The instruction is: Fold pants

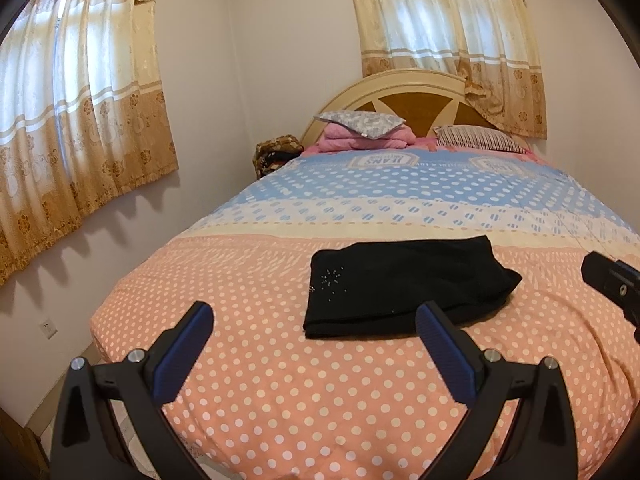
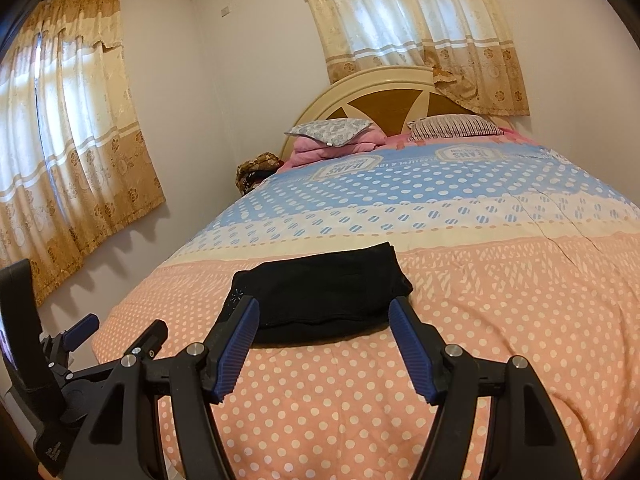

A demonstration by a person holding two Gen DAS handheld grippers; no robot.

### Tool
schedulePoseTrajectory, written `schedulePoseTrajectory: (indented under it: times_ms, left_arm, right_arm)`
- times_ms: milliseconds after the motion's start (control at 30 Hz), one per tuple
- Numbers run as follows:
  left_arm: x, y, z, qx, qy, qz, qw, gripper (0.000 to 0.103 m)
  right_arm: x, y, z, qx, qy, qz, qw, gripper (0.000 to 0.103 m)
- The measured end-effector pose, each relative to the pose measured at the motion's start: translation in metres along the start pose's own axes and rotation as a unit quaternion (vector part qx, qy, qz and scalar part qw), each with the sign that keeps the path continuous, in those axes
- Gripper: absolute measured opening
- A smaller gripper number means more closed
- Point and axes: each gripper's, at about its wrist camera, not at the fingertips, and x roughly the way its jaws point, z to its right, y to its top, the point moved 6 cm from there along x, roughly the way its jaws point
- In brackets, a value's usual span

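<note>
Black pants lie folded into a compact rectangle on the pink polka-dot bedspread, with small sparkly studs near their left end. My left gripper is open and empty, held above the bed just short of the pants' near edge. My right gripper is open and empty, its fingertips hovering at the near edge of the pants. The right gripper's body shows at the right edge of the left wrist view; the left gripper shows at the lower left of the right wrist view.
Pillows and a folded pink blanket sit by the headboard. A patterned bag stands beside the bed at the wall. Curtained windows are on the left and behind. The bed's left edge drops to the floor.
</note>
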Motion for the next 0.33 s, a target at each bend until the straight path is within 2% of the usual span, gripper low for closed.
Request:
schedulePoseTrajectory:
  times_ms: [67,167,333]
  left_arm:
    - [0.0001,0.0006,-0.0017,-0.002,0.009,0.003,1.0,0.103]
    - [0.0018,-0.0016,-0.0009,-0.005,-0.01,0.0,0.9999,0.103]
    - [0.0045,-0.0034,0.0004,-0.012,-0.019,-0.007,0.9997,0.103]
  right_arm:
    - [-0.0005,-0.0006,0.0009,0.0,-0.002,0.0,1.0,0.069]
    - [-0.0006,-0.002,0.0016,0.0,-0.006,-0.002,1.0,0.069]
    - [0.0012,-0.0043,0.0028,0.006,-0.003,-0.007,1.0,0.069]
